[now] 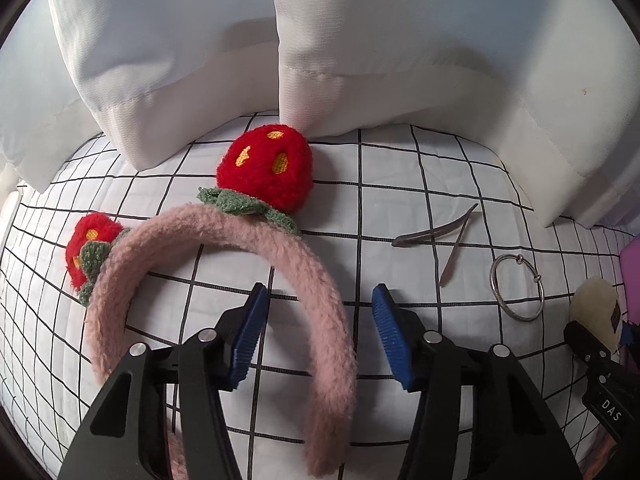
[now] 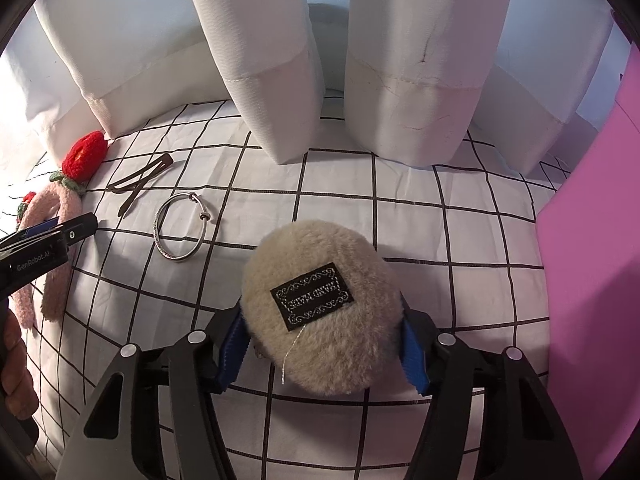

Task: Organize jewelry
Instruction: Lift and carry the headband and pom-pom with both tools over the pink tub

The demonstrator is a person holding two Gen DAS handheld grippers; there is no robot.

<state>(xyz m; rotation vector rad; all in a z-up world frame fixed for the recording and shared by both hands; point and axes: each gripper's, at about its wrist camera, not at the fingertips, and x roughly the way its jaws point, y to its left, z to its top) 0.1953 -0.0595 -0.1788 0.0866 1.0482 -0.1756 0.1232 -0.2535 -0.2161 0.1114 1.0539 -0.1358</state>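
Observation:
A pink fuzzy headband [image 1: 320, 292] with two red knitted strawberries [image 1: 266, 170] lies on the checked cloth. My left gripper [image 1: 318, 332] is open, one finger on each side of the band's right arm. My right gripper [image 2: 322, 344] is shut on a beige fluffy round clip [image 2: 320, 304] with a black label. The clip also shows at the right edge of the left wrist view [image 1: 596, 312]. A silver bangle [image 1: 518, 290] and two dark metal hair clips [image 1: 444, 240] lie between the grippers. They also show in the right wrist view, the bangle [image 2: 182, 232] and the hair clips [image 2: 140, 182].
The white cloth with a black grid [image 2: 440, 240] covers the surface. White curtains [image 2: 280, 80] hang along the back edge. A pink box or wall [image 2: 592, 240] stands at the right. The left gripper [image 2: 52, 236] and headband [image 2: 56, 216] show at the left of the right wrist view.

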